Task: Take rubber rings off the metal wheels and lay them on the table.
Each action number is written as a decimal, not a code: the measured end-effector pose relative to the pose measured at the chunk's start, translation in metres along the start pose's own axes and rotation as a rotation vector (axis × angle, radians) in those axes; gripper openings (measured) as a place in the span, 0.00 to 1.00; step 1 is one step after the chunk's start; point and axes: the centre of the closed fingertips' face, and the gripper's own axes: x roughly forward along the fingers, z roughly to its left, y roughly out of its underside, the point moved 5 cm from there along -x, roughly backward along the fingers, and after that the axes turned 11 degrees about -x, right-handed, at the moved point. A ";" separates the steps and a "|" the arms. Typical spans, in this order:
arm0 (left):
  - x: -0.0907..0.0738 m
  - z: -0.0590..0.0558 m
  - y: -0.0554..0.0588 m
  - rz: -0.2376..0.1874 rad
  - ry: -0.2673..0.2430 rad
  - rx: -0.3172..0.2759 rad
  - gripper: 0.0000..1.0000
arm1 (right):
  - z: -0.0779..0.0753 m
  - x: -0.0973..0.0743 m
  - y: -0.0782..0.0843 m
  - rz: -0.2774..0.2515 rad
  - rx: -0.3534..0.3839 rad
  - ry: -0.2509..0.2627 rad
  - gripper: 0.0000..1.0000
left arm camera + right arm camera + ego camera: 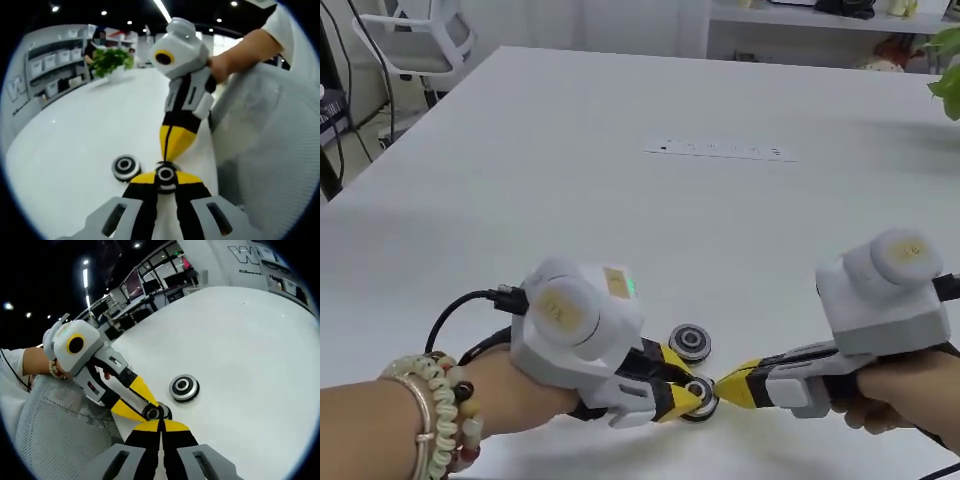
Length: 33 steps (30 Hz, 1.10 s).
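Observation:
A small metal wheel [703,397] with a dark rubber ring sits low over the white table [620,200], near its front edge. My left gripper [688,393] is shut on it, one yellow jaw on each side, as the left gripper view shows around the wheel [165,174]. My right gripper [722,385] comes in from the right with its jaws shut. Its tips [161,423] touch the wheel's rim [156,412]; I cannot tell whether they pinch the ring. A second wheel [690,340] with its ring on lies flat just behind.
A flush power strip [720,150] is set into the table farther back. An office chair [415,40] stands beyond the far left corner and a plant [950,80] at the right edge. A mesh chair back [55,435] is close behind the grippers.

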 end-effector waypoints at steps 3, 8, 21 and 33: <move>0.000 0.000 0.000 0.000 0.001 0.001 0.13 | 0.002 -0.001 -0.001 -0.004 0.009 -0.003 0.00; -0.001 0.000 0.000 0.000 0.000 0.002 0.13 | 0.005 -0.002 -0.003 -0.018 0.023 -0.010 0.00; 0.000 0.000 -0.001 0.003 -0.003 0.008 0.13 | 0.015 -0.002 -0.014 -0.082 0.045 -0.074 0.00; -0.001 -0.001 -0.001 -0.013 0.001 -0.040 0.14 | -0.003 -0.005 -0.008 -0.033 0.037 0.009 0.00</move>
